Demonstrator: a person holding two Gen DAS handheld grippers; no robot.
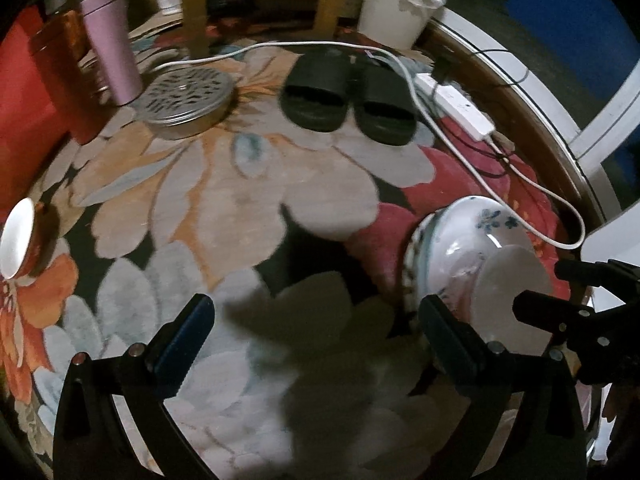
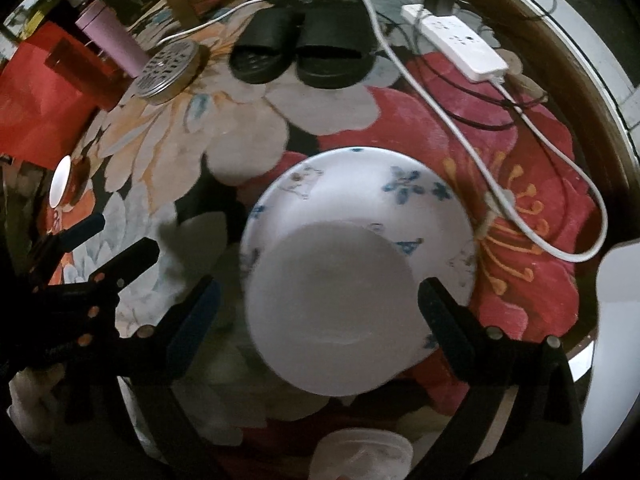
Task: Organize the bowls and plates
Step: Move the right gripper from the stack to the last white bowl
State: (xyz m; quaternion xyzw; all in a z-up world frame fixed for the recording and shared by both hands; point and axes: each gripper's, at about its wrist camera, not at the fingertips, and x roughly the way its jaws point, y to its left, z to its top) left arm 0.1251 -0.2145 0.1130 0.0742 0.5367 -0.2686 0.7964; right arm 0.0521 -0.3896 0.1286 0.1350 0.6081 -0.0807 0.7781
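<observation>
Well, the bowl: a white ceramic bowl with blue flower prints [image 2: 360, 264] sat upside down on the flowered rug [image 1: 248, 200], apparently capping a patterned plate rim beneath it.
Right gripper: the right gripper [image 2: 320, 312] hung over that bowl, jaws spread wide either side of the base, pads clear of it, nothing pinched.
Left gripper: the left gripper [image 1: 316, 332] was spread wide too, empty, over bare rug just left of the bowl.
Stray piece: a small white-lined cup with a reddish outside [image 1: 20, 240] lay on its side, well apart at the rug's left edge.
Clutter: black rubber slippers [image 1: 344, 100], a round perforated metal lid [image 1: 186, 98] and a white power strip [image 2: 456, 42] with its white cord [image 2: 520, 184] sat farther off.
Step, I reckoned: bowl set down, next piece to fetch.
Doing it well: lift the right jaws straight up so no pad nudges the bowl; approach the tipped cup with fingers either side of its wall, and steer clear of the cord looping near the stack.
</observation>
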